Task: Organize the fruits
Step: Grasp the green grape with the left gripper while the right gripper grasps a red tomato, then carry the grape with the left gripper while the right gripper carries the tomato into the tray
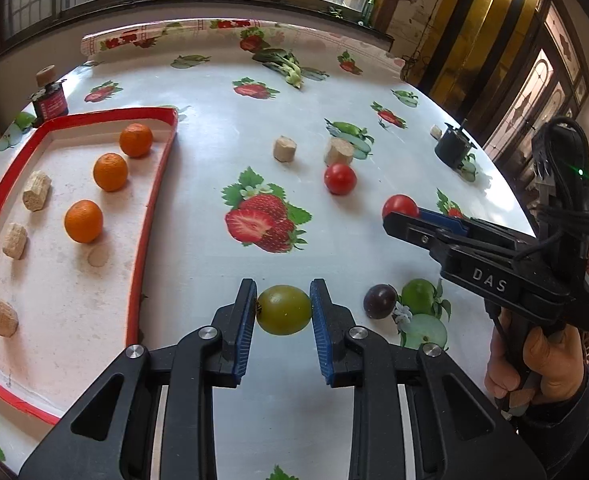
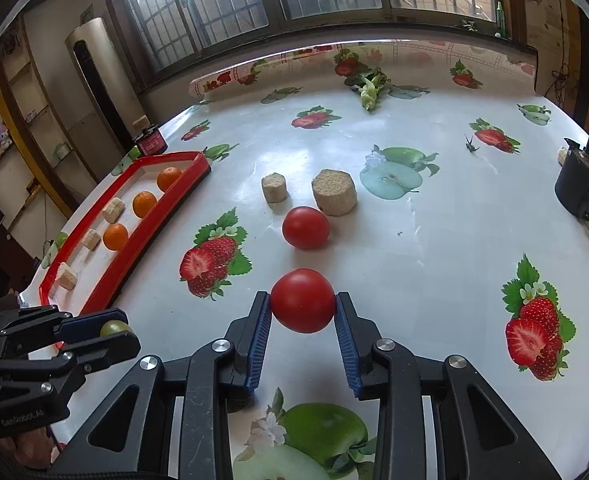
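Left wrist view shows my left gripper (image 1: pixel 283 309) clamped on a round olive-green fruit (image 1: pixel 283 309), its blue ribbed pads (image 1: pixel 243 330) pressing both sides, just right of the red-rimmed shallow tray (image 1: pixel 150 216). Inside that tray sit 3 round orange tangerines (image 1: pixel 110 172) in a diagonal line, with 4 beige crumbly cork-like chunks (image 1: pixel 37 191) along the tray's left side. To the right of my held fruit a dark purple round plum (image 1: pixel 380 301) rests on the glossy white tablecloth printed with strawberries and green apples (image 1: pixel 222 128).

Right wrist view shows my right gripper (image 2: pixel 303 307) squeezed onto a smooth red round tomato (image 2: pixel 303 301), both pads touching it. Beyond it lies a second red tomato (image 2: pixel 305 227), just in front of 2 more beige chunks (image 2: pixel 334 192) on the cloth. Farther back, a leafy green vegetable (image 2: pixel 368 90) lies near the table's far edge, a black cylindrical container (image 2: pixel 578 188) stands at the right, and a small dark jar with a red label (image 2: pixel 151 142) stands behind the tray.
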Motion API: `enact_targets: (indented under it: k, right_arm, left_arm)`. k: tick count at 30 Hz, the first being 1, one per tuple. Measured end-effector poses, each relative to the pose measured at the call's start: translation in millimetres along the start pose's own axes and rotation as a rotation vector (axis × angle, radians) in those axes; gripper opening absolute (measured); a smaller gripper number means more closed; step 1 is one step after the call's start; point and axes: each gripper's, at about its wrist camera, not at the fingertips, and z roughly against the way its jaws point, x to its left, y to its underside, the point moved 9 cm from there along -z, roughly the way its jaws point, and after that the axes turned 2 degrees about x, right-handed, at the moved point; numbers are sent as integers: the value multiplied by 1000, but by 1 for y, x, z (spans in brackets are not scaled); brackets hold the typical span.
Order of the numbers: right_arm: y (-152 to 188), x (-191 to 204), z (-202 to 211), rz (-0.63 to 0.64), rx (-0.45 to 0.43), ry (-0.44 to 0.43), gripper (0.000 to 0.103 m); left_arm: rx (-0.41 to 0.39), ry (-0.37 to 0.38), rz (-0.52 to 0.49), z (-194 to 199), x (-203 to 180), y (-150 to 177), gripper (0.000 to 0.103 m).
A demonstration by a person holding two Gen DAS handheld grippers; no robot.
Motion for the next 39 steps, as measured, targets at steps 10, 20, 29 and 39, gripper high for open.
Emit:
enact_targets:
  k: [10,20,29,39]
  right_arm:
    - [-9,52,16,57,-33,-72,33]
    - [-5,93,18,113,-29,-118,33]
    - [-6,126,15,143,-29,-155,33]
    - [-11,156,5,180,-19,-184,33]
  left_arm:
    - [-64,-70,63,27,40,-9,24]
    - [-92,-124,108,46,72,-3,24]
    - [-104,-174,164,57,105,6,25]
    - [-102,-207,206,62,132,14,25]
